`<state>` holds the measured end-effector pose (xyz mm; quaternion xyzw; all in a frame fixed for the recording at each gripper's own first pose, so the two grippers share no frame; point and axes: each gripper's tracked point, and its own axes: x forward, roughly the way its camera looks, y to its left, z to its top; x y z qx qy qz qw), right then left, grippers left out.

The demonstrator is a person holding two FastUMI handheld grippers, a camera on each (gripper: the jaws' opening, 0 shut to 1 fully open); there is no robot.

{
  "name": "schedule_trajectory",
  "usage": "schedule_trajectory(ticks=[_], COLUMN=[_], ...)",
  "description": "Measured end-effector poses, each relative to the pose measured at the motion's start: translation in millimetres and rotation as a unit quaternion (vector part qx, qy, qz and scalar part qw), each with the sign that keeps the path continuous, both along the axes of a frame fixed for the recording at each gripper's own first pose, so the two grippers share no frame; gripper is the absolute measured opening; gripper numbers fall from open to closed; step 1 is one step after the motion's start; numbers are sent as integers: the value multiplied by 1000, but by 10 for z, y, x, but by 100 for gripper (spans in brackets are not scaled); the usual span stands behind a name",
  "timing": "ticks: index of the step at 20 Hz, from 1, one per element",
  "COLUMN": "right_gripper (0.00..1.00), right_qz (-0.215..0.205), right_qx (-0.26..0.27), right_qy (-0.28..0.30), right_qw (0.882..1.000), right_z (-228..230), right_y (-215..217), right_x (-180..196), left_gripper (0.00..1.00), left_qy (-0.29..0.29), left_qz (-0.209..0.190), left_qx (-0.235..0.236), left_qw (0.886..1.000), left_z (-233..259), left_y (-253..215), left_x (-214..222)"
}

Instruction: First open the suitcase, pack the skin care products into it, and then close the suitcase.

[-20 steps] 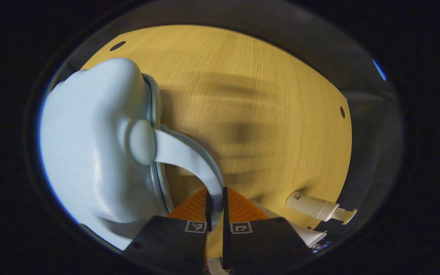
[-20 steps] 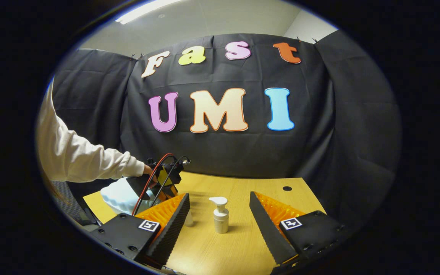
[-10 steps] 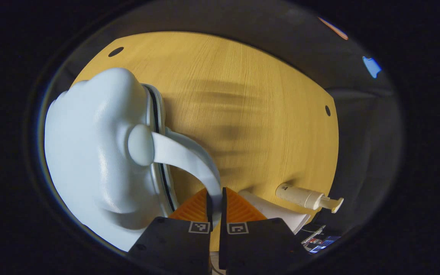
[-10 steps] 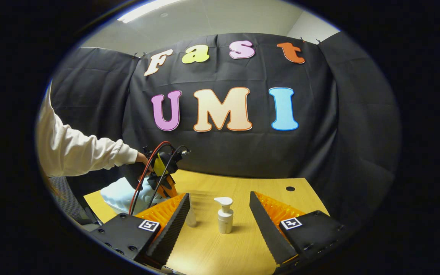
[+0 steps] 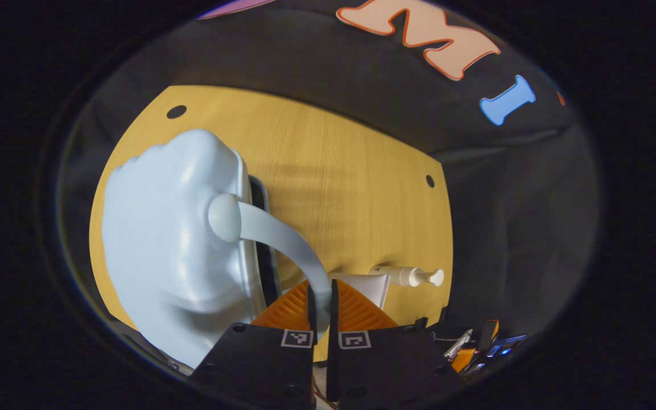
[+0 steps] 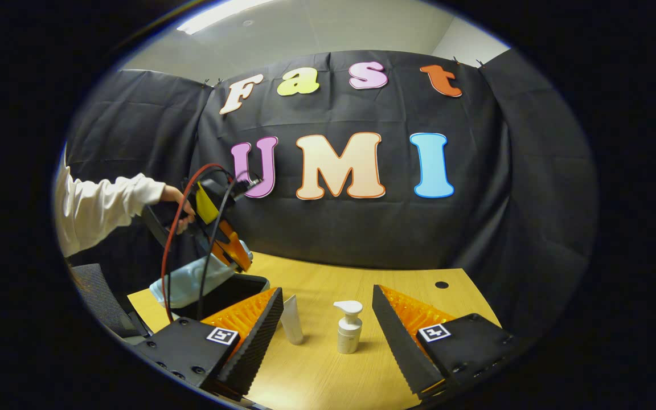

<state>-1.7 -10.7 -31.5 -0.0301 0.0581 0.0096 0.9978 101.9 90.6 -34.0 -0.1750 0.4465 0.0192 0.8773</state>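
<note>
Suitcase [image 5: 168, 250] — pale blue, hard-shelled, lying on the wooden surface [image 5: 351, 188]. Its lid [image 6: 191, 282] is raised at a slant, and a dark interior shows in the gap beneath the lid's edge in both views.

Suitcase handle [image 5: 282, 245] — a pale blue strap arching off the lid. The left gripper [image 5: 320, 302] is clamped on it, both fingers pressing the strap with almost no gap between them.

Left gripper, as seen from the right gripper view [image 6: 231, 253] — held above the suitcase at the lifted edge of the lid, with red and black cables [image 6: 174, 239] looping from it. A hand [image 6: 177, 199] in a white sleeve [image 6: 100, 205] grips its body.

Pump bottle [image 6: 349, 327] — white, upright on the surface, well apart from the suitcase toward the far side from the lid. In the left gripper view [image 5: 408, 276] it appears beyond the suitcase handle.

Tube [image 6: 292, 319] — white, standing on its cap, between the suitcase and the pump bottle, close to the suitcase's open edge. In the left gripper view [image 5: 370, 285] it sits just beside the pump bottle.

Right gripper [image 6: 325, 330] — fingers spread wide apart, holding nothing, hovering low over the surface; the tube and pump bottle show between the fingers, farther off.
</note>
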Motion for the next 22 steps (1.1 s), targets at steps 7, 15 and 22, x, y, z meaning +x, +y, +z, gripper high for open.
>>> schedule_trajectory(ticks=[7, 15, 22], right_gripper=[98, 98, 99], right_qz=[9, 2, -4], right_qx=[2, 36, 30], right_qy=[-10, -12, -8], right_qw=[1000, 999, 1000], right_z=[47, 25, 15], right_y=[252, 409, 424], right_x=[98, 201, 259], left_gripper=[2, 2, 2], left_qy=[-111, -119, -83], left_qz=[69, 144, 227], left_qx=[-18, 3, 23], left_qw=[991, 982, 970], left_z=[1090, 958, -16], left_y=[1147, 2491, 3439], left_x=[-741, -1665, -2396])
